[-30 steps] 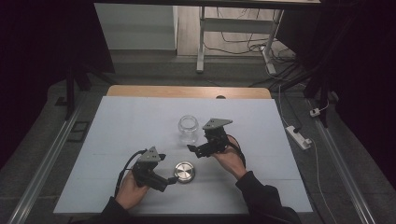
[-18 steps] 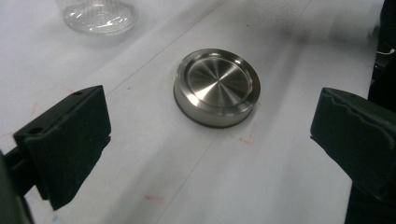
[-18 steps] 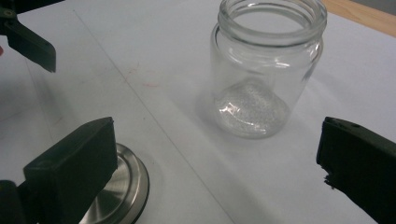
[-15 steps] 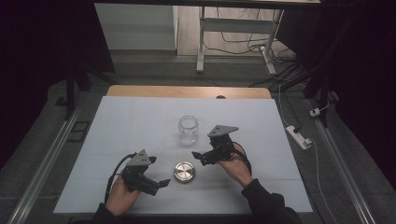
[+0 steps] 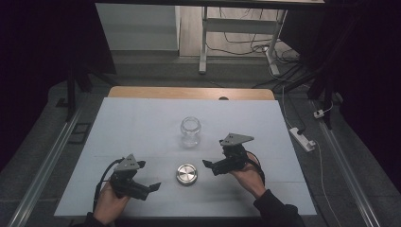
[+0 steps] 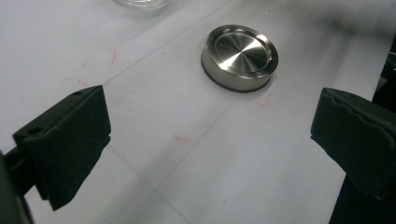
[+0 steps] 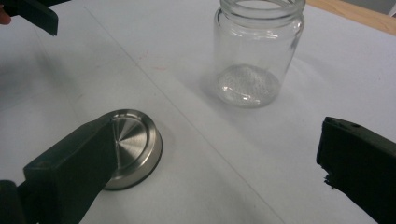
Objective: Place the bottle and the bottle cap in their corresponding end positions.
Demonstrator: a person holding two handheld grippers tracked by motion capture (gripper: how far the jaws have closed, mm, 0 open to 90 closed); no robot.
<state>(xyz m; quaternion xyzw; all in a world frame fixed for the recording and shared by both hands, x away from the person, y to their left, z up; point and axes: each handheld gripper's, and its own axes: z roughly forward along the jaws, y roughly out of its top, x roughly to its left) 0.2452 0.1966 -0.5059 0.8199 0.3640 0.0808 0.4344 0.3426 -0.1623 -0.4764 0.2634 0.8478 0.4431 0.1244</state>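
Observation:
An empty clear glass jar (image 5: 190, 130) stands upright without a lid in the middle of the white table (image 5: 142, 123). Its round steel lid (image 5: 187, 174) lies flat in front of it, nearer the person. My left gripper (image 5: 150, 189) is left of the lid, open and holding nothing, its jaws pointing at the lid (image 6: 239, 57). My right gripper (image 5: 211, 167) is open to the right of the lid, apart from it. In the right gripper view the jar (image 7: 254, 51) stands ahead, and one jaw partly hides the lid (image 7: 137, 140).
The table has a wooden strip (image 5: 189, 92) along its far edge. A power strip (image 5: 301, 138) and cables lie on the floor to the right. A white table leg (image 5: 204, 38) stands beyond, with dark surroundings on both sides.
Both grippers have drawn back toward the person. The left one moved away from the lid to the left. The right one moved down and right, away from the jar.

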